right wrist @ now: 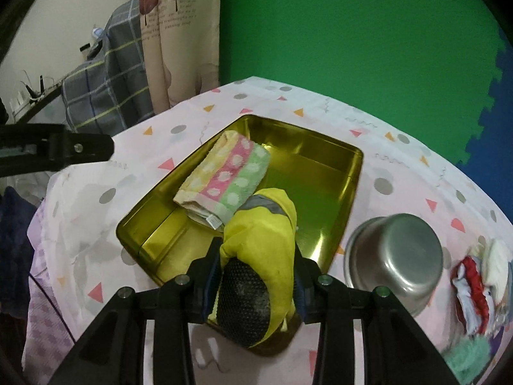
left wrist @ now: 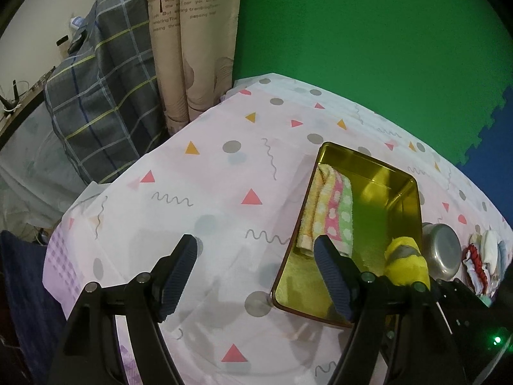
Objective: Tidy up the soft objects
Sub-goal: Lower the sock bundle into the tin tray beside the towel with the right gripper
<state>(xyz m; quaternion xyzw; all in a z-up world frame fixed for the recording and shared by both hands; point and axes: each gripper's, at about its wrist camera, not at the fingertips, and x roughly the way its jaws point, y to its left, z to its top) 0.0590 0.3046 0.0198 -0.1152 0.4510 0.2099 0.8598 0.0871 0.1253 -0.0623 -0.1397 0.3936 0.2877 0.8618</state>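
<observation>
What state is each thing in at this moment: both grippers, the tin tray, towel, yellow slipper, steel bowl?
Left gripper: open, empty, over the cloth.
Right gripper: closed on the yellow slipper, above the tray.
Gold tin tray: open, lidless.
Dotted towel: folded, lying in the tray.
Steel bowl: tipped, beside the tray.

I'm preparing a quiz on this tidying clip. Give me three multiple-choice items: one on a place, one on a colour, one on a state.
1. Where is the folded towel?
A. in the gold tray
B. under the bowl
C. on the floor

2. What colour is the glove?
A. red
B. yellow
C. white

3. How does the metal bowl stand?
A. upright
B. on its side
C. upside down

Answers: A, it lies against the tray's left wall; B, yellow cloth between the right gripper fingers; C, its flat base faces up.
</observation>
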